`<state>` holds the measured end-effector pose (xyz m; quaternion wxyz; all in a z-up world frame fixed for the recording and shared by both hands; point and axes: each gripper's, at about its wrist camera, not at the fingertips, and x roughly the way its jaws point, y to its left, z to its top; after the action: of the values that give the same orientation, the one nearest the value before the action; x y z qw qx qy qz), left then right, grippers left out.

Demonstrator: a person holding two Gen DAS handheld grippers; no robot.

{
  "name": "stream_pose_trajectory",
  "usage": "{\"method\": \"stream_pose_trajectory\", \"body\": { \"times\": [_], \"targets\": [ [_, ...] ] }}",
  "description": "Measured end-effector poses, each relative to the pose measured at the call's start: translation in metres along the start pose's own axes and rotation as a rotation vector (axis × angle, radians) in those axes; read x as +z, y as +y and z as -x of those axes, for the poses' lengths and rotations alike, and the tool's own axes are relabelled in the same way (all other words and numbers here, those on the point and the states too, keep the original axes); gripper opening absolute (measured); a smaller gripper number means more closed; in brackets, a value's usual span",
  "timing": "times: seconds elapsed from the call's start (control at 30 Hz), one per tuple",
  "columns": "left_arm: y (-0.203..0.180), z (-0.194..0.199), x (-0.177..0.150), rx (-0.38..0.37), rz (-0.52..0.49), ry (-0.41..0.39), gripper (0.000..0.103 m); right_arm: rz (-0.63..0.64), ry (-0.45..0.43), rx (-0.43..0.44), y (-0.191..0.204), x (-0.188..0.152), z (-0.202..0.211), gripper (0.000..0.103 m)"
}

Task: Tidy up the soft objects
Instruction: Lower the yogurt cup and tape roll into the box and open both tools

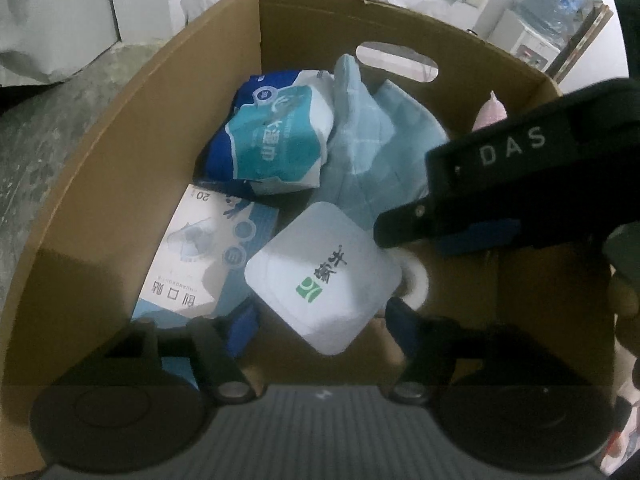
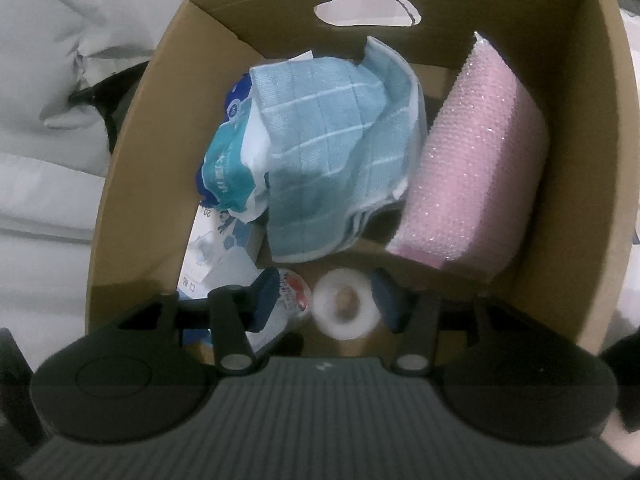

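Both grippers hang over an open cardboard box (image 1: pixel 120 168), also in the right wrist view (image 2: pixel 136 184). My left gripper (image 1: pixel 320 320) is open, with a white tissue pack (image 1: pixel 324 276) lying between its fingers, not squeezed. My right gripper (image 2: pixel 326 304) is open, with a white tape roll (image 2: pixel 346 304) between its fingertips on the box floor. In the box lie a light blue cloth (image 2: pixel 328 148), a wet-wipes pack (image 1: pixel 276 136), a pink sponge (image 2: pixel 476 168) leaning on the right wall and a plaster box (image 1: pixel 200 256).
The right gripper's black body (image 1: pixel 520 172) crosses the left wrist view over the box's right side. A red-and-white wrapped item (image 2: pixel 294 292) lies beside the tape roll. Grey floor (image 1: pixel 48 120) lies left of the box; white fabric (image 2: pixel 48 80) is outside it.
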<state>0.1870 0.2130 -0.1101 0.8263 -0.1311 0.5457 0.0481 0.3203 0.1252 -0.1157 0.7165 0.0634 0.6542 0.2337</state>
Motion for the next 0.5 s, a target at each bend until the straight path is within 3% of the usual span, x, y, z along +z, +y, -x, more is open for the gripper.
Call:
{"method": "stream_pose_trajectory", "body": {
  "times": [0.1,0.17,0.3,0.5],
  "targets": [
    [0.001,0.000,0.002,-0.002,-0.001,0.007,0.070,-0.016,0.018,0.017,-0.001,-0.001,-0.001,0.056],
    [0.003,0.000,0.002,0.001,0.002,0.013,0.062,-0.028,0.031,0.027,-0.002,-0.002,-0.003,0.057],
    [0.007,0.005,0.001,-0.032,0.017,-0.006,0.066,-0.080,0.044,0.094,-0.007,-0.004,-0.008,0.057],
    [0.006,0.010,0.001,-0.035,-0.018,-0.044,0.063,-0.140,0.073,0.242,-0.009,-0.007,-0.014,0.054]
  ]
}}
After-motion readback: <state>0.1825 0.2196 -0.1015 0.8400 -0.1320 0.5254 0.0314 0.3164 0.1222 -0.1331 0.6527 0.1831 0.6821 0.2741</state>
